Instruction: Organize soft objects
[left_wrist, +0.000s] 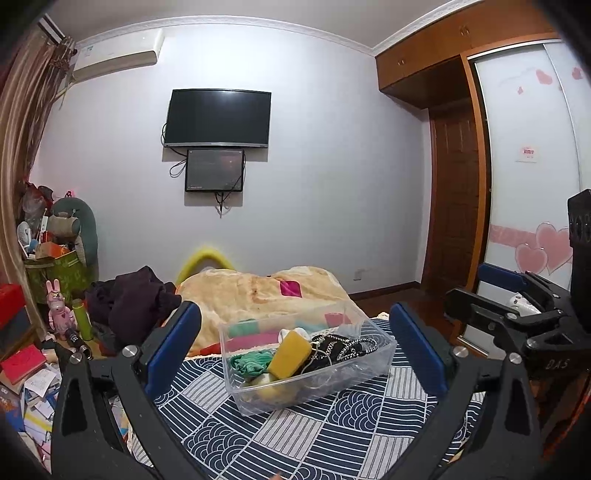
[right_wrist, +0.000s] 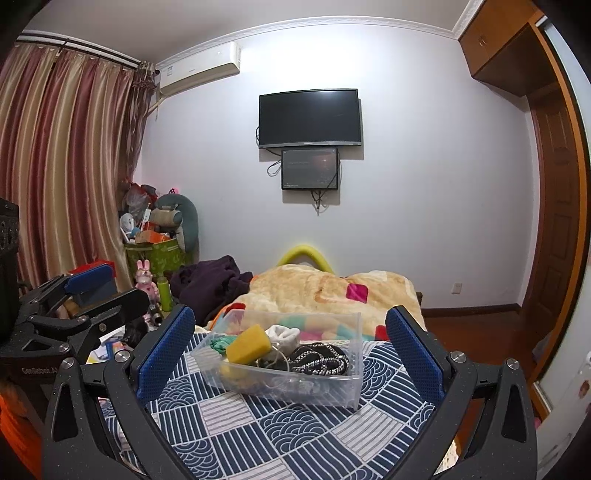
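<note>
A clear plastic bin (left_wrist: 380, 363) (right_wrist: 351, 387) sits on the blue patterned bed cover. It holds a yellow sponge (left_wrist: 290, 354) (right_wrist: 248, 343), a teal cloth (left_wrist: 249, 363) (right_wrist: 218, 344), a white sock (right_wrist: 282, 334) and a black-and-white cord bundle (left_wrist: 343, 347) (right_wrist: 319, 360). My left gripper (left_wrist: 295, 347) is open and empty, held back from the bin with the bin between its fingers in view. My right gripper (right_wrist: 290, 350) is open and empty, likewise back from the bin. The right gripper shows at the right edge of the left wrist view (left_wrist: 517, 306); the left gripper shows at the left of the right wrist view (right_wrist: 74, 302).
A beige blanket (left_wrist: 258, 291) (right_wrist: 325, 291) and dark clothes (left_wrist: 133, 302) (right_wrist: 210, 284) lie on the bed behind the bin. Clutter, books and a green box (left_wrist: 55, 273) stand at the left. A TV (left_wrist: 218, 118) hangs on the far wall. A wardrobe (left_wrist: 524, 155) is at the right.
</note>
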